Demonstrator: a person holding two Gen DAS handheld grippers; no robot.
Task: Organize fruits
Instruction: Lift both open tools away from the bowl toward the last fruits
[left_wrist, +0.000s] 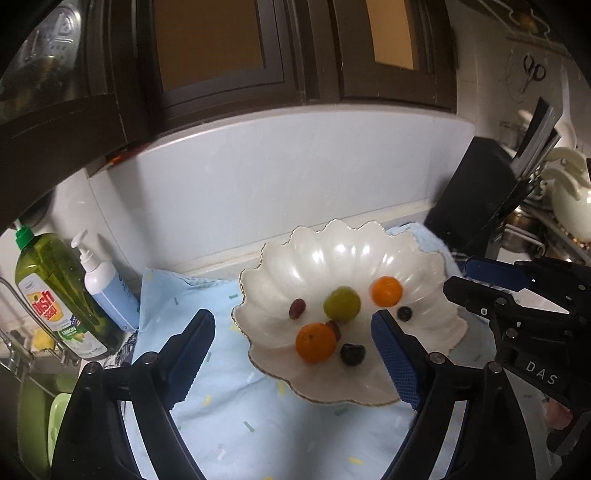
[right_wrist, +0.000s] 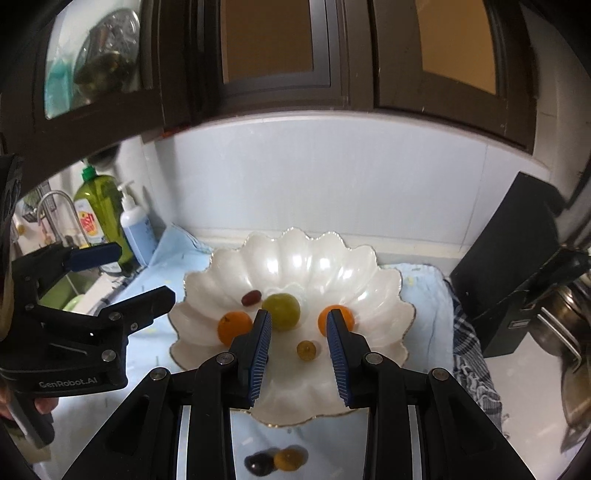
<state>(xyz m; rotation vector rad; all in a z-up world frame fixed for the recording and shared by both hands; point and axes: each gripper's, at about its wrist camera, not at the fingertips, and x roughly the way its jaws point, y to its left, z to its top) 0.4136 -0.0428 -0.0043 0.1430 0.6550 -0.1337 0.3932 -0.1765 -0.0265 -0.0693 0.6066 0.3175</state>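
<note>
At the far left a green dish soap bottle (left_wrist: 55, 291) stands by the sink, with a white pump bottle (left_wrist: 105, 291) just to its right; both sit at the left edge of a pale blue cloth (left_wrist: 229, 417) spread over the tabletop; the cloth lies open and bare near and left of the bowl. The left claw (left_wrist: 291, 358) is spread wide and holds nothing; its left finger hangs over the bare cloth, its right finger over the bowl's right half. The scalloped white bowl (left_wrist: 332, 251) sits mid-cloth, close to the white back wall; its far rim rises high, its near rim is low. Inside, left to right: a red grape (left_wrist: 297, 308) with its long axis running near-to-far; an orange fruit (left_wrist: 316, 342) near the front, with a second red grape touching its right side; a round green fruit (left_wrist: 341, 304) in the middle; a dark berry (left_wrist: 352, 354) near the front; a second orange fruit (left_wrist: 386, 291); a small blueberry (left_wrist: 405, 314). The right claw (right_wrist: 299, 332) is partly spread and empty, hovering over the bowl's near half; a small yellow-green grape (right_wrist: 306, 350) lies in the bowl between its fingers, not touched. Near the bowl's near rim, on the cloth, a dark fruit (right_wrist: 258, 463) and a yellowish fruit (right_wrist: 290, 459) lie touching. At the right a black box (left_wrist: 476, 195) closes in the bowl's right side.
</note>
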